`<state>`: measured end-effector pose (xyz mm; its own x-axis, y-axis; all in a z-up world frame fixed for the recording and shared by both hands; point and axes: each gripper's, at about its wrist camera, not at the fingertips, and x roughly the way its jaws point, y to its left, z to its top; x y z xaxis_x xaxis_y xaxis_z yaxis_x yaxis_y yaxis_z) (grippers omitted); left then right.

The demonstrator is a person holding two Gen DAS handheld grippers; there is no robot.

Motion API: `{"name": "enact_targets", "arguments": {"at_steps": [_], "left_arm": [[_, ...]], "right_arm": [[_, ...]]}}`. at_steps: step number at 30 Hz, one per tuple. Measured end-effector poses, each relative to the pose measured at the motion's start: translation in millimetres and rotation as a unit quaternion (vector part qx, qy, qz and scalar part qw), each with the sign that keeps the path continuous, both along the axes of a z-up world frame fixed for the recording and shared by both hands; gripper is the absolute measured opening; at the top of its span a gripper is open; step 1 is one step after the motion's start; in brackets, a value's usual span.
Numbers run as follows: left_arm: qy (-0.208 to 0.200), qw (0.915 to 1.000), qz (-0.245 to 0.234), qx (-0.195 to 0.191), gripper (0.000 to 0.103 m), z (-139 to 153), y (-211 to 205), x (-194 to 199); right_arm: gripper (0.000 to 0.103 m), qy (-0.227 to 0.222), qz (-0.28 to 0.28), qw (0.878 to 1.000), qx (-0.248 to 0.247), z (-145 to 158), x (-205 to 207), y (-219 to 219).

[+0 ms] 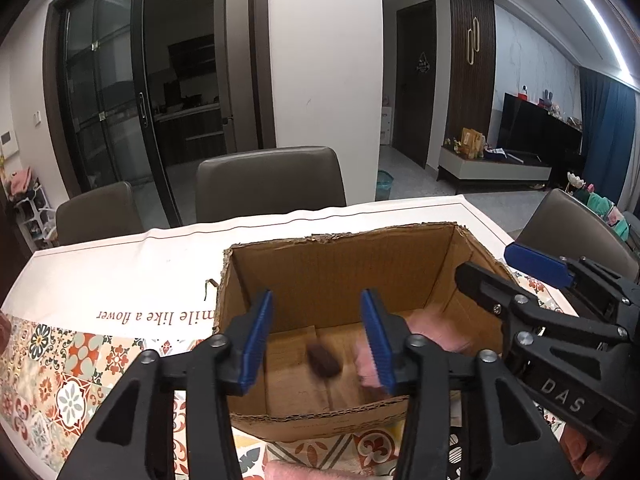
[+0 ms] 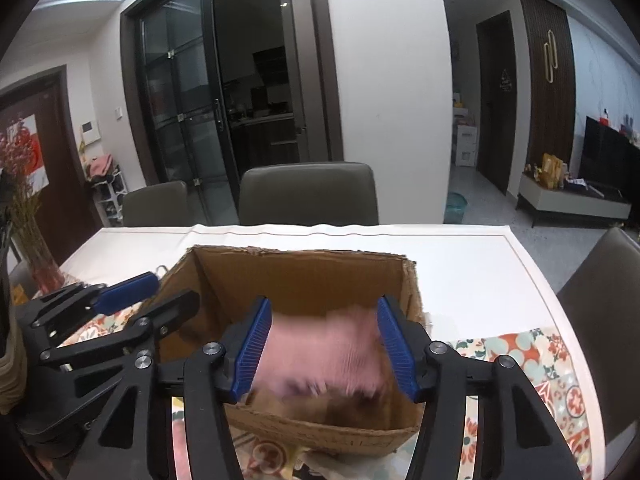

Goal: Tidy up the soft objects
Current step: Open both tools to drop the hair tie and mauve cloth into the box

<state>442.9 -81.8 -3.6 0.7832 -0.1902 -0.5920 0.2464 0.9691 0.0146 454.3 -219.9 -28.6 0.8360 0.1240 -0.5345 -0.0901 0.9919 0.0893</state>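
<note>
An open cardboard box [image 1: 344, 272] stands on the table; it also shows in the right wrist view [image 2: 304, 276]. My left gripper [image 1: 318, 338] is open above its near edge, with nothing between the fingers. A small dark brown object [image 1: 324, 362], blurred, is inside the box below it. A pink soft cloth [image 1: 424, 332] lies in the box's right part. My right gripper [image 2: 324, 344] is open over the box, and the pink cloth [image 2: 320, 356], blurred, is between and below its fingers. Each gripper shows at the side of the other's view.
A patterned tablecloth [image 1: 60, 368] with a white printed part covers the table. Grey chairs [image 1: 272, 180] stand at the far side, and one [image 2: 604, 312] at the right. Another pink cloth [image 1: 304, 472] lies at the near edge. A vase with red flowers [image 2: 36, 248] stands far left.
</note>
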Motion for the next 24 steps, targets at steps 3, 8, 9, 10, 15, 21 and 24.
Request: {"name": "enact_targets", "arguments": {"at_steps": [3,8,9,10,15,21,24], "left_arm": [[0.001,1.0000,0.001,0.000,0.051,-1,2,-2],[-0.003,1.0000,0.007,-0.005,0.056,5,8,-13],[-0.005,0.9999,0.008,-0.004,0.057,6,9,-16],[-0.007,0.9999,0.009,-0.003,0.059,8,10,-17],[-0.017,0.9998,0.011,0.002,0.064,20,17,-34],[-0.023,0.9996,0.019,0.003,0.066,30,32,-54],[-0.027,0.9994,0.021,0.005,0.066,33,40,-66]], "right_arm": [[0.056,0.003,-0.007,1.000,-0.002,1,-1,-3],[0.056,0.000,-0.021,1.000,0.006,10,-12,-6],[0.056,-0.001,-0.022,1.000,0.006,12,-13,-6],[0.056,-0.003,-0.024,1.000,0.004,13,-17,-5],[0.056,-0.014,-0.023,1.000,0.002,25,-32,4],[0.056,-0.021,-0.019,0.999,0.014,33,-53,12],[0.056,-0.025,-0.014,0.999,0.015,36,-63,19]]}}
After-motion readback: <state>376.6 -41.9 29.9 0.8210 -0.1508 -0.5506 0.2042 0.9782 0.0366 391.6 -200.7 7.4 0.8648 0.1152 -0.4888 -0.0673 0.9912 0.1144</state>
